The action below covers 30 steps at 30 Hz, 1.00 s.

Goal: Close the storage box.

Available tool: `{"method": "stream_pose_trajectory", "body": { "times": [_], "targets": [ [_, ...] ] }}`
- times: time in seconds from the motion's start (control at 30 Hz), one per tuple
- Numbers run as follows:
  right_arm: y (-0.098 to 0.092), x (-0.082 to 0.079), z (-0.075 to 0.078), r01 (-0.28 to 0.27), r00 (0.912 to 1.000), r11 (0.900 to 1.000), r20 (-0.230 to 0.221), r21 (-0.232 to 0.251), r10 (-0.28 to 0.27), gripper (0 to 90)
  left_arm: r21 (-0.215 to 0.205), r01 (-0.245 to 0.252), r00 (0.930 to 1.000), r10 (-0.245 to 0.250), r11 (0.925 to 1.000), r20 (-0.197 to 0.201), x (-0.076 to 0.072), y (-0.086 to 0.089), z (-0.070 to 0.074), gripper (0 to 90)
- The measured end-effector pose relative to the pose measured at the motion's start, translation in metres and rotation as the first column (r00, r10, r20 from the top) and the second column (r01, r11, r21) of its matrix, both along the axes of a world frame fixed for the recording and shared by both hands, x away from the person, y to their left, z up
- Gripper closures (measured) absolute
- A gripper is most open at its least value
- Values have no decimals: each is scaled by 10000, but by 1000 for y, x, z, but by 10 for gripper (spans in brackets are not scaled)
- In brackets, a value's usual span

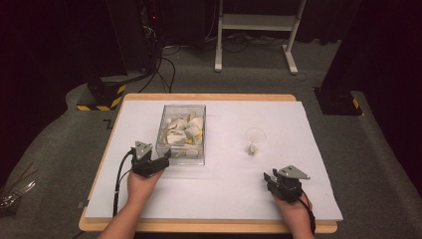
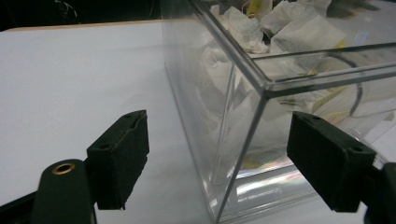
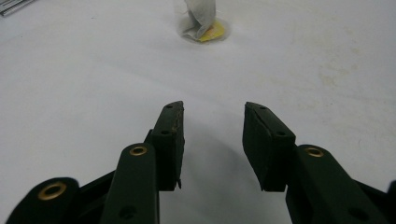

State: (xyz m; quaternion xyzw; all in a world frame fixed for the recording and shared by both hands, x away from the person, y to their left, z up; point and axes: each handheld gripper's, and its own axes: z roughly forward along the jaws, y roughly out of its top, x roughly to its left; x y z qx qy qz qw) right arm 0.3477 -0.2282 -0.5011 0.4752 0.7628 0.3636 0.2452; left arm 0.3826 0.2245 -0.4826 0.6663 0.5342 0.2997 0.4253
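Clear plastic box (image 1: 181, 133) of tea bags (image 1: 185, 130) sits left of centre on the white table top (image 1: 224, 184), long axis running 12–6 in the high view. Bags are heaped loose inside, white paper w/ bits of yellow; no print legible on them, no brand or label readable anywhere in the gripper views.

Key relation: left gripper (image 1: 160, 162) is right at the box's near-left corner, box lying at approx 1 o'clock from it. In the left gripper view the jaws are spread wide and straddle that vertical corner edge of the box (image 2: 243, 140): one pad (image 2: 119, 158) outside on the bare table side, the other (image 2: 329, 161) in front of the near wall. Neither pad seems to press on the plastic, so released, not grasping. To get at a bag it likely has to go up and over the rim, since the bags are behind the wall, not in front of it.

Small clear cup (image 1: 255, 141) stands well apart to the box's 3 o'clock, w/ one bag in it; yellow tag visible at its base (image 3: 211, 31).

Right gripper (image 1: 271, 180) rests near the table's front edge, cup at approx 11 o'clock from it, well apart. Jaws parted about halfway, nothing between them, only bare table.

Left hand is clearly the nearer one to the box; right is nearer the cup.
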Motion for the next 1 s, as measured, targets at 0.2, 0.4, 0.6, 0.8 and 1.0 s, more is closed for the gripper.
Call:
{"method": "stream_pose_trajectory", "body": {
  "times": [0.2, 0.4, 0.6, 0.8, 1.0],
  "targets": [
    [0, 0, 0, -2, 10000, 10000, -4, -1, 2, 587, -126, 63, 9999, -65, 9999, -139, 0, 1, 0, 232],
    [0, 0, 0, -9, 10000, 10000, -7, 9, 9, 587, 100, 351, 9989, -348, 9993, -313, -5, 2, 2, 245],
    [0, 0, 0, -20, 10000, 10000, -14, 4, 20, 586, 2, 800, 9960, -800, 9968, -408, -18, 8, 5, 252],
    [0, 0, 0, -19, 10000, 10000, -11, -9, 19, 586, -64, 1129, 9915, -1131, 9936, -642, -32, 19, 5, 268],
    [0, 0, 0, -12, 10000, 10000, -28, -21, 12, 584, 404, 1746, 9719, -1656, 9838, -1671, -42, 29, -5, 268]
  ]
}}
